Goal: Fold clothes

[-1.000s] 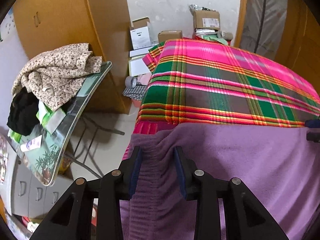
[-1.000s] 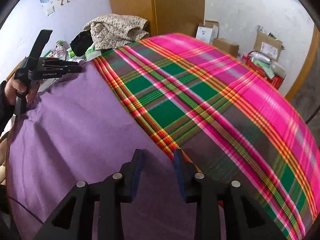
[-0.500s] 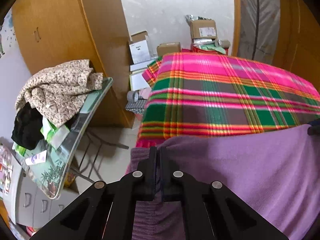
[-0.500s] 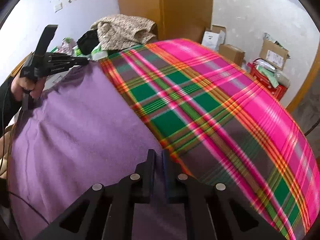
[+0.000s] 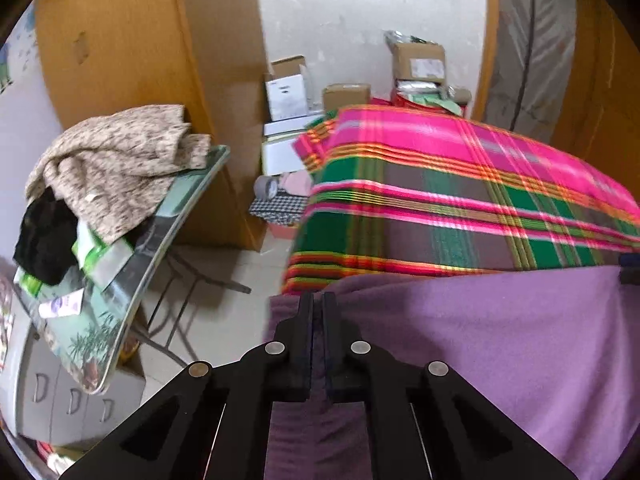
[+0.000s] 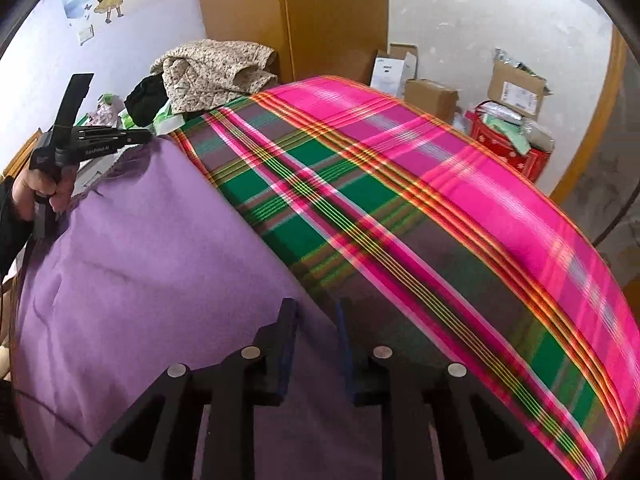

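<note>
1. Plainly, the purple garment (image 6: 132, 272) lies spread over the near part of a bed covered by a plaid blanket (image 6: 400, 208), its far edge running across the blanket from the bed's left side toward the right.
2. The left claw (image 5: 318, 312) is clenched on the garment's far left corner, near the left edge of the bed; a thin fold of purple cloth sits pinched between its two fingers (image 5: 306, 320).
3. In the right wrist view that same left claw (image 6: 136, 136) shows from the side, held in a person's hand (image 6: 44, 192), with the purple cloth rising in a peak to its tip.
4. The right claw (image 6: 318, 320) is over the garment's far right edge, just where purple meets plaid; its jaws are opening, with the cloth's edge in the gap between them and the pads apart from it.
5. Beyond the bed's left edge, a table (image 5: 168, 236) carries a heap of patterned cloth (image 5: 116, 168) and a black garment (image 5: 44, 240).
6. Cardboard boxes (image 5: 418, 66) stand on the floor past the bed's far end.
</note>
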Demonstrator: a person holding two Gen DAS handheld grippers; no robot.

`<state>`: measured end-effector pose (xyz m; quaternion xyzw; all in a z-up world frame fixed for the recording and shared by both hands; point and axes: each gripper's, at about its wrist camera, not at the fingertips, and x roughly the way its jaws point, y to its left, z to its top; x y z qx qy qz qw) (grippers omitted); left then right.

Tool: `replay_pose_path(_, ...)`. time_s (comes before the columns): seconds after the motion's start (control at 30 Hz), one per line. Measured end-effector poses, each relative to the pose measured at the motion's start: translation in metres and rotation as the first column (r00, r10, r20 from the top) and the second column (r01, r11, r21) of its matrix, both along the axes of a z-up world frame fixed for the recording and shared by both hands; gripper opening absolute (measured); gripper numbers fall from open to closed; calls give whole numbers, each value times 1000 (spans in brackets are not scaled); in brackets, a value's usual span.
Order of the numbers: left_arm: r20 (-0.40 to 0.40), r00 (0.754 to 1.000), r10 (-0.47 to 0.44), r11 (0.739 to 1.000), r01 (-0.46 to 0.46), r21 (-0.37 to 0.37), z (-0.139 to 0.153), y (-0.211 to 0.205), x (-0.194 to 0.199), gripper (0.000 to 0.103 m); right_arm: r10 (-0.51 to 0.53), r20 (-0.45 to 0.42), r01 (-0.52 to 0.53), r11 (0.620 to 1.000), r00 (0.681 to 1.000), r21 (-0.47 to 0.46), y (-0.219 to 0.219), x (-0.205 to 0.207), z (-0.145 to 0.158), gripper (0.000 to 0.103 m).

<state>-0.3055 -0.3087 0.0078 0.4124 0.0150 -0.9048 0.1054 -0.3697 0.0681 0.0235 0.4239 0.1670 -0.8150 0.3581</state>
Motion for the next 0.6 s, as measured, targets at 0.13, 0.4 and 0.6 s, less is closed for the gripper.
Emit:
replay_pose_path(0.13, -58, 998, 16, 999, -15, 29, 23, -11, 35, 5, -36, -15, 35, 997, 999, -69, 23, 25, 13, 21)
replay_pose_path(0.4, -70, 994, -89, 993, 94, 68, 17, 27, 137, 6, 31, 33, -28, 997, 999, -77, 29, 98, -4, 21)
replay_pose_path(0.6, 12, 1000, -20, 997, 19, 80, -23, 21, 199, 6, -39, 62, 40, 999, 997, -27, 54, 116, -23, 20)
